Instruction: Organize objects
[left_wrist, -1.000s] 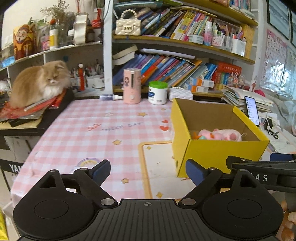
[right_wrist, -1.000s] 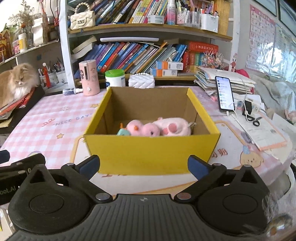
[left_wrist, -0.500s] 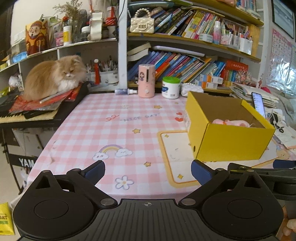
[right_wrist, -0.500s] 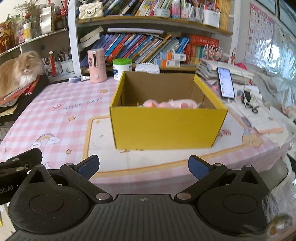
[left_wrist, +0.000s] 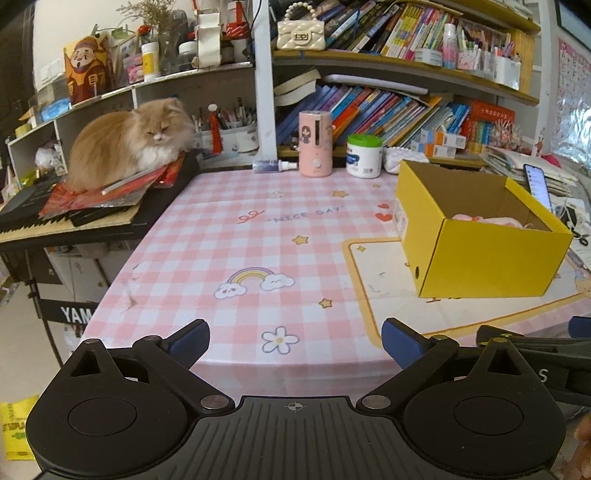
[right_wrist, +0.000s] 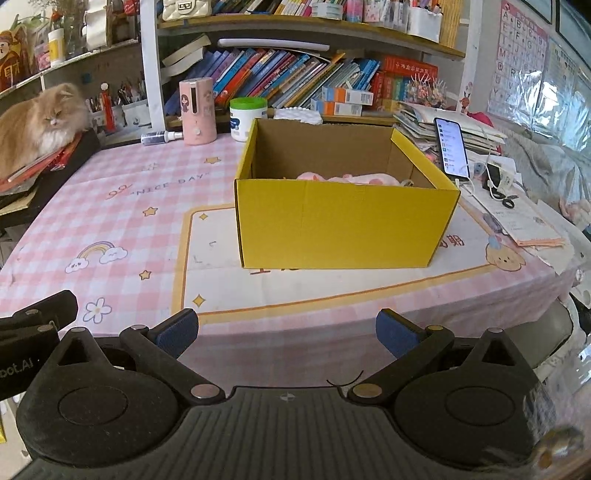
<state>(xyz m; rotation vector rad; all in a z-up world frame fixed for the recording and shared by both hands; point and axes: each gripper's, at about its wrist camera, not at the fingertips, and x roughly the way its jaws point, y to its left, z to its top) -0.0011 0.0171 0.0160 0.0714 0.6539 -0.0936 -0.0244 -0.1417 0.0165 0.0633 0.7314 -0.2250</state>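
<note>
You're holding both the left gripper (left_wrist: 295, 338) and right gripper (right_wrist: 286, 328) spread wide and empty off the table's near edge, facing the open yellow cardboard box (right_wrist: 343, 221) toward the right edge, pink plush toys (right_wrist: 349, 179) inside, right gripper nearer.

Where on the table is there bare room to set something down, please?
The widest free patch is the pink checked cloth left of the yellow box, bordered by the keyboard and the near edge. A narrower strip lies in front of the box. It is crowded behind, by the pink dispenser and white jar, and right, by the phone and papers.
</note>
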